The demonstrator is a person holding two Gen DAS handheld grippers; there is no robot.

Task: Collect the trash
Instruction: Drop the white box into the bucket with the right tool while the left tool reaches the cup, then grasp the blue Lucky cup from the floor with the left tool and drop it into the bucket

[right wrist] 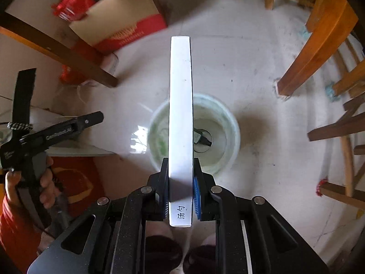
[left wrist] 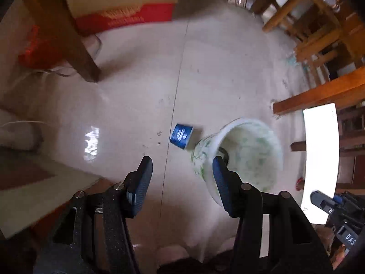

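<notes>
A white bucket with green marks stands on the pale floor (left wrist: pixel 248 157) (right wrist: pixel 228 134), with a small dark item at its bottom (right wrist: pixel 202 138). My right gripper (right wrist: pixel 180 163) is shut on a long flat white box (right wrist: pixel 180 91), which hangs edge-on straight over the bucket. The left wrist view shows that box (left wrist: pixel 319 159) at the right. A small blue box (left wrist: pixel 181 135) lies on the floor just left of the bucket. My left gripper (left wrist: pixel 182 166) is open above the floor, nearer than the blue box, with nothing between its fingers. A hand holds it (right wrist: pixel 45 134).
A dark wooden table leg (left wrist: pixel 75 45) and a red-and-tan cardboard box (left wrist: pixel 123 6) stand at the far left. Orange wooden chair legs (right wrist: pixel 319 45) crowd the right side. A red bag (right wrist: pixel 70 4) lies behind the cardboard box. Dark shoes (right wrist: pixel 164 251) show below the gripper.
</notes>
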